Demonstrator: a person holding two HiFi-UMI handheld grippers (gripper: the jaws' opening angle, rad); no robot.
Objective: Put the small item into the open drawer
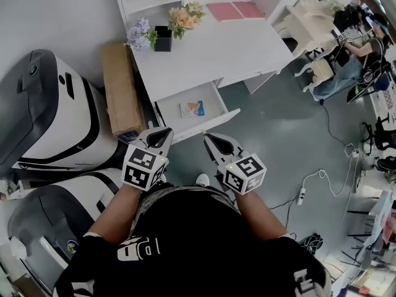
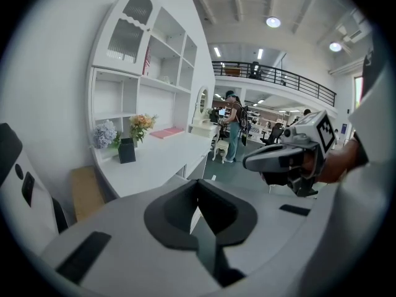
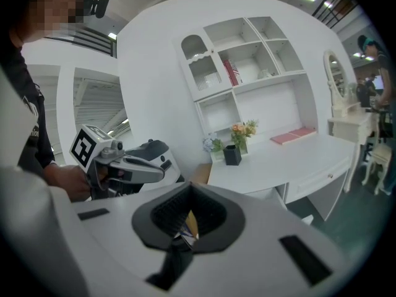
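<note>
The person stands facing a white desk, holding one gripper in each hand, low in front of the body. The left gripper (image 1: 164,130) and the right gripper (image 1: 210,138) sit side by side, apart from each other, both pointing toward the open drawer (image 1: 213,99) just ahead of them.

The small item (image 1: 192,108), a flat packet printed in white, blue and orange, lies on the drawer floor toward its left side, clear of both grippers.

In the left gripper view the jaws are closed against each other, with nothing held between them. In the right gripper view the jaws are also pressed together. A thin sliver of yellow and blue shows in the slit between them, too small to identify. In the head view those jaws carry nothing.

On the tabletop (image 1: 210,45) a black pot (image 1: 163,40) stands near the back left corner, between a bunch of pale purple flowers (image 1: 138,34) and a bunch of peach ones (image 1: 185,17). Two pink sheets (image 1: 236,10) lie flat at the back. A brown cardboard box (image 1: 120,88) stands on the floor just beside the desk's left end.
</note>
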